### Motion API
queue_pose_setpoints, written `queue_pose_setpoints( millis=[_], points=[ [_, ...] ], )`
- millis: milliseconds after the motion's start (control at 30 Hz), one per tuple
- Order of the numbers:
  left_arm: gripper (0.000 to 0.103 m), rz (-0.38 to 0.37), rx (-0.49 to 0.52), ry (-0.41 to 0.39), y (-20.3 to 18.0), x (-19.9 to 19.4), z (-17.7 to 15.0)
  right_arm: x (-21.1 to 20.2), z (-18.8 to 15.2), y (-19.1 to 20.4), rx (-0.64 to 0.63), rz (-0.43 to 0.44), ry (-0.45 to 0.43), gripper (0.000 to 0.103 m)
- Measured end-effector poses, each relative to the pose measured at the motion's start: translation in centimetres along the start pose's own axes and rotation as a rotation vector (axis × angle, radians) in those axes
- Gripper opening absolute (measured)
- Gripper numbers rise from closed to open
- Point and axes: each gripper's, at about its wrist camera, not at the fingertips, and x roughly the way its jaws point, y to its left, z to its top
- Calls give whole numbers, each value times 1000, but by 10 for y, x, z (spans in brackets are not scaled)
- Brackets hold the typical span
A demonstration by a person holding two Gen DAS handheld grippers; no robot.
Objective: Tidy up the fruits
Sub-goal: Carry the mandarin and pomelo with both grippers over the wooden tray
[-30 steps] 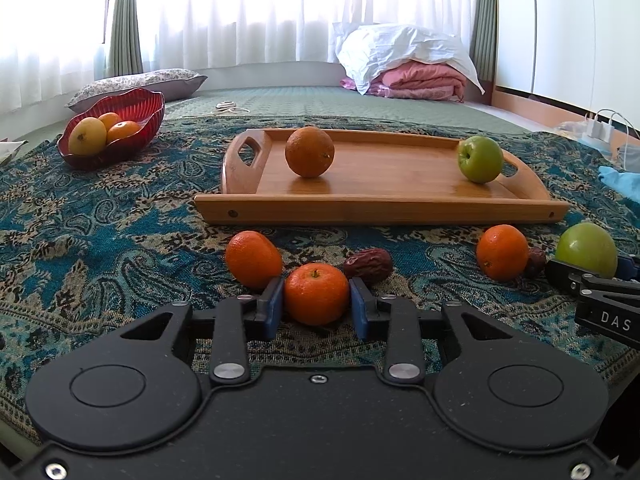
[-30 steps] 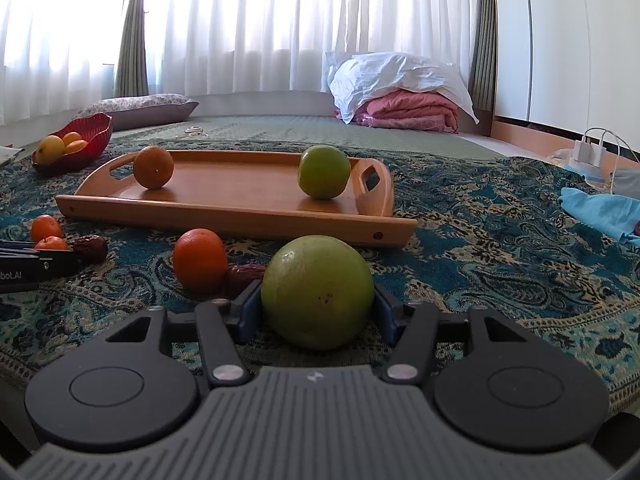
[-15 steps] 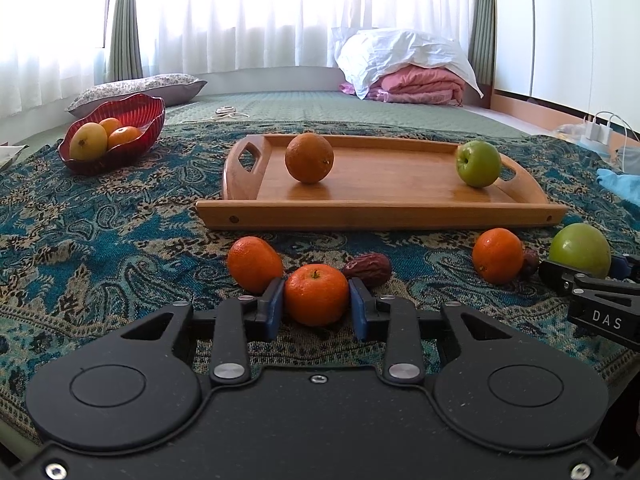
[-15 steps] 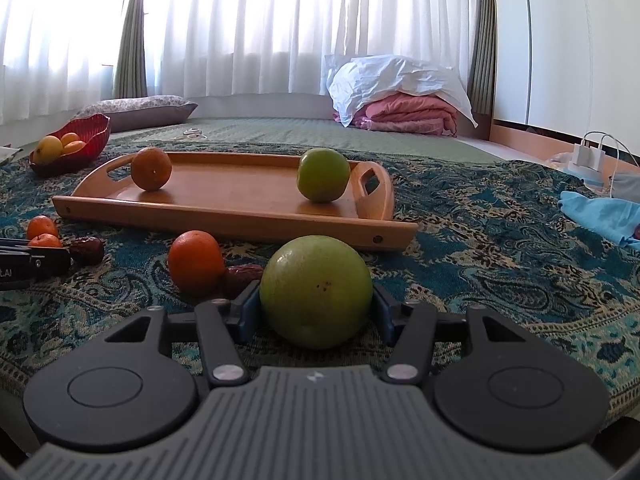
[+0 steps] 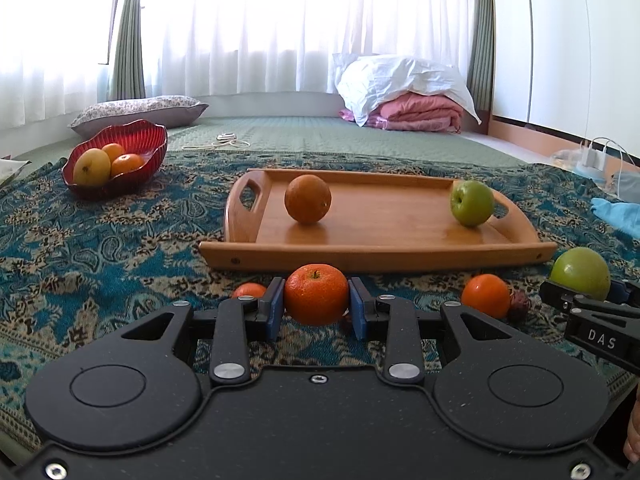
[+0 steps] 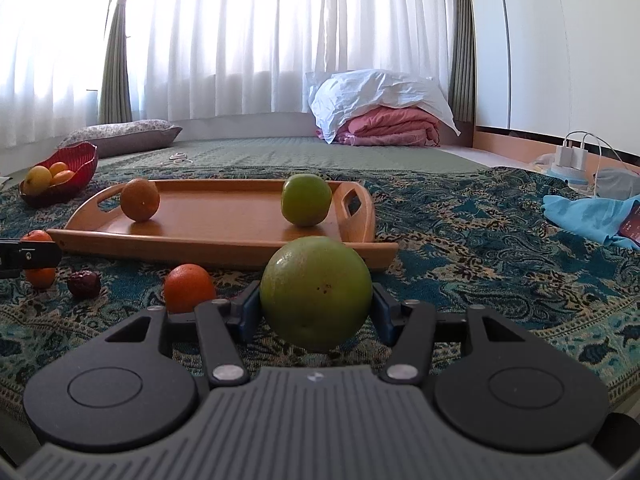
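The left gripper (image 5: 316, 307) clamped a tangerine (image 5: 316, 294); the right gripper (image 6: 315, 311) clamped a green fruit (image 6: 315, 293). Each needed a steady carry over the near rim of the wooden tray (image 5: 376, 255), at centre frame, then gentle release.

The left gripper (image 5: 316, 305) clamps a tangerine (image 5: 316, 294) (before the wooden tray (image 5: 376, 254)).

Bright fruit on a teal paisley blanket (image 5: 100, 248)

An orange mandarin (image 5: 316, 294) sits between blue pads (image 5: 275, 308); a pale green, brown-speckled apple (image 6: 315, 292) sits between the other pair. The wooden tray (image 5: 360, 254) is honey-brown, the ribbed bowl (image 5: 148, 152) deep red, the curtains (image 5: 240, 24) white, and the folded quilt (image 6: 394, 130) pink.
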Motion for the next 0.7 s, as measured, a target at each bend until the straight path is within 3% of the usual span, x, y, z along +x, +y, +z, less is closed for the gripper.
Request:
queue_pose_setpoints(
  millis=[400, 700],
  points=[
    [32, 4, 26, 0, -3, 11, 34, 10, 33, -1, 25, 29, -28, 59],
    [32, -38, 30, 16, -6, 40, 66, 40, 59, 4, 64, 86, 25, 59]
  ],
)
